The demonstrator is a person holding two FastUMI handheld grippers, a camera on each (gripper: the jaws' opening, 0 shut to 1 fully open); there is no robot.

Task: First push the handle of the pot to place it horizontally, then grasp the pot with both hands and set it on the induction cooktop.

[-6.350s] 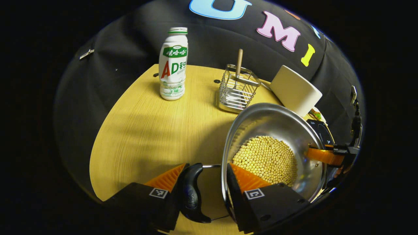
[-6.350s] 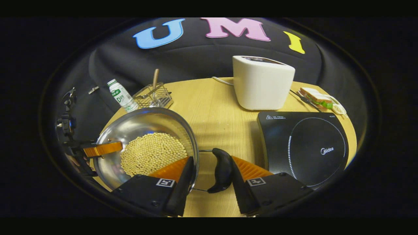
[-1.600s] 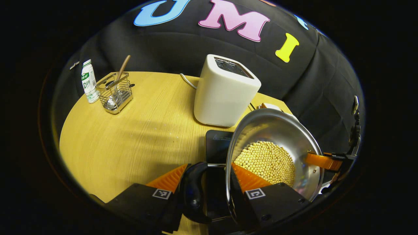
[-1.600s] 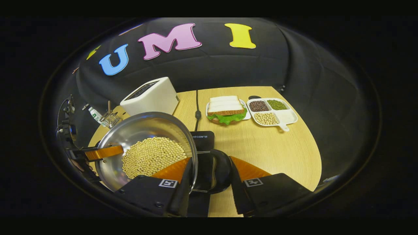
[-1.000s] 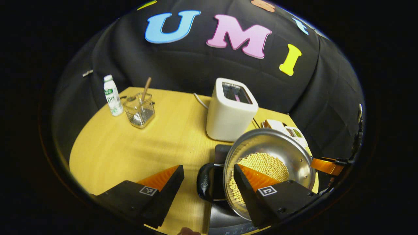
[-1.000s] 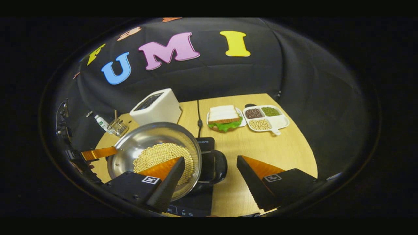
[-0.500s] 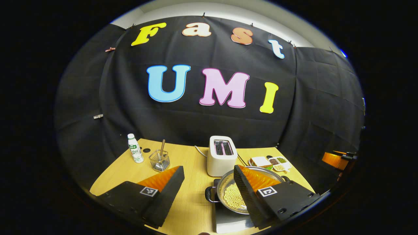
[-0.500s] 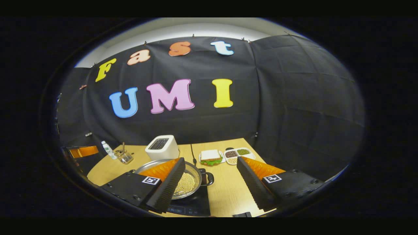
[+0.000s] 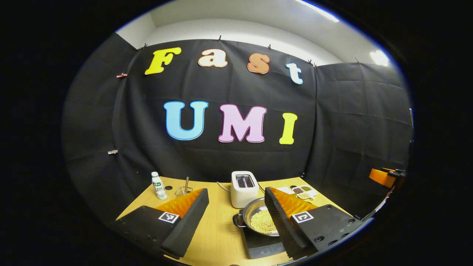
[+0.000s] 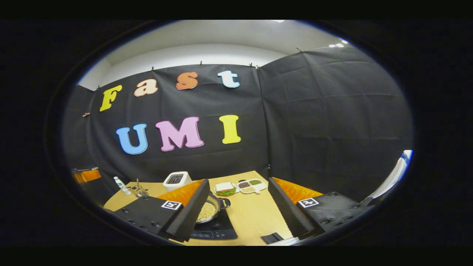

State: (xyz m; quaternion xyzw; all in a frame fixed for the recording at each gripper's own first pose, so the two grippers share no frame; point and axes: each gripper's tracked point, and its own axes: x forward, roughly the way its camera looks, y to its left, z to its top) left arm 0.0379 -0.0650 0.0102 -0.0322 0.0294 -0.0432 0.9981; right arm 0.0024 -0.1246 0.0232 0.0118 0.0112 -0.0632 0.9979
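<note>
The steel pot (image 9: 257,213), holding pale round beans, sits on the black induction cooktop (image 9: 260,246) near the table's front edge. Its black side handle (image 9: 237,220) sticks out to the left. My left gripper (image 9: 235,193) is open, raised well back from the pot, with nothing between its fingers. In the right gripper view the pot (image 10: 211,204) rests on the cooktop (image 10: 218,229) with a black handle (image 10: 224,202) pointing right. My right gripper (image 10: 238,182) is open too, high and far from the pot, holding nothing.
On the wooden table (image 9: 218,229) stand a white toaster (image 9: 242,188), a small bottle (image 9: 158,186) and a wire basket (image 9: 183,191) at the back left. A sandwich (image 10: 225,188) and a divided tray (image 10: 251,186) lie at the back right. A small black object (image 10: 271,237) lies at the front edge.
Both grippers let go of the pot's handles, leaving it on the cooktop, and have pulled up and back from the table, so the pot looks much smaller now.
</note>
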